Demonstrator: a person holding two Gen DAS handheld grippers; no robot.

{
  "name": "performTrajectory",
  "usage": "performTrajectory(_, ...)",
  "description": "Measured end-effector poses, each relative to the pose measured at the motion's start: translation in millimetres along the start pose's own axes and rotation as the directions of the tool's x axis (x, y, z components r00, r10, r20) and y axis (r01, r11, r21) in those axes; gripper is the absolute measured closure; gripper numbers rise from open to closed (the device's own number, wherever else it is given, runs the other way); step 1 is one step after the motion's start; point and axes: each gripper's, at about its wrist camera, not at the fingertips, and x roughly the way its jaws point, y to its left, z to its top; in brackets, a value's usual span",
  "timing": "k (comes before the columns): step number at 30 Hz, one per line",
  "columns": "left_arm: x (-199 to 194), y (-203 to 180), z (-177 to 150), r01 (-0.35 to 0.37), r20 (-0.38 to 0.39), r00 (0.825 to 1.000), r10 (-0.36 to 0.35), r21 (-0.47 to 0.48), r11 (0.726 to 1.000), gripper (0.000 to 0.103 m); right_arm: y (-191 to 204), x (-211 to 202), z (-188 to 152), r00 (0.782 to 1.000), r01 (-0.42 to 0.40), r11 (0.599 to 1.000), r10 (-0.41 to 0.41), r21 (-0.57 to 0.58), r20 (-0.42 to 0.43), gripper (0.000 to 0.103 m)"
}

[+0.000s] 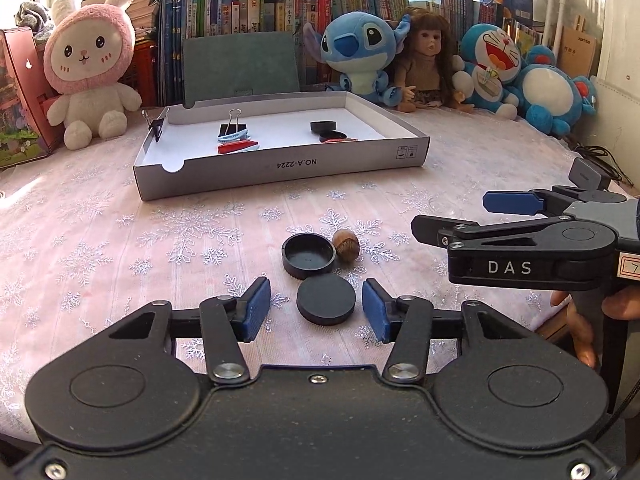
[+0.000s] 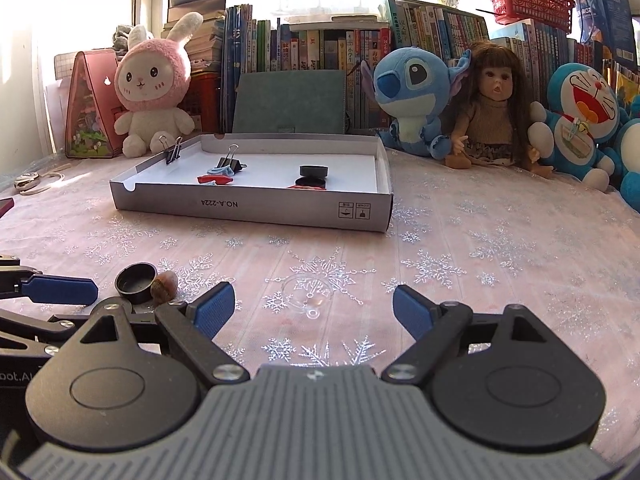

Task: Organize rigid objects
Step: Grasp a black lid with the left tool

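Tongs in the left hand, the left gripper [image 1: 316, 308], straddle a flat black disc [image 1: 326, 299] lying on the snowflake tablecloth [image 1: 120, 240]; a sliver of cloth shows between each blue pad and the disc's edge, so the jaws stand apart and are not yet pressing. Just beyond the disc sits a black cap [image 1: 309, 255], hollow side up, with a brown nut [image 1: 346, 243] touching its right side. Farther ahead lies the shallow grey box [image 1: 280, 168], holding binder clips, red and blue bits and two more black discs. To the right, the right gripper [image 1: 452, 216] reaches in from the side, with fingers of the person's hand below it.

Only the right wrist view shows what lies between the right gripper [image 2: 313, 307]: a small clear plastic piece [image 2: 307, 294] on the cloth, with the jaws spread wide and well clear of it. There the flat disc is hidden, while the cap [image 2: 136, 281] and nut [image 2: 163, 285] appear at the left beside one blue pad of the left tongs.
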Motion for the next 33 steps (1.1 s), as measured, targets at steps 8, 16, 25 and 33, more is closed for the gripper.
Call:
performTrajectory(8, -7, -3, 3, 0.002, 0.013, 1.0, -0.002, -0.007, 1.0, 0.073, 4, -2, 0, 1.0, -0.012, 1.0, 0.012, -0.009, 0.009, 0.018)
performTrajectory(16, -14, -3, 8, -0.016, 0.036, 0.999, 0.015, 0.016, 1.0, 0.073, 8, 1, 2, 1.0, -0.019, 1.0, 0.019, -0.012, -0.014, 0.066)
performTrajectory(25, -10, 8, 14, -0.041, 0.037, 0.998, 0.042, -0.015, 0.999, 0.073, 14, -3, 4, 1.0, -0.032, 0.999, 0.032, -0.042, 0.0, 0.069)
performTrajectory(33, -2, 22, 22, -0.077, 0.043, 0.996, 0.08, -0.066, 0.995, 0.073, 16, -1, 9, 0.999, -0.036, 0.999, 0.037, -0.039, 0.007, 0.07)
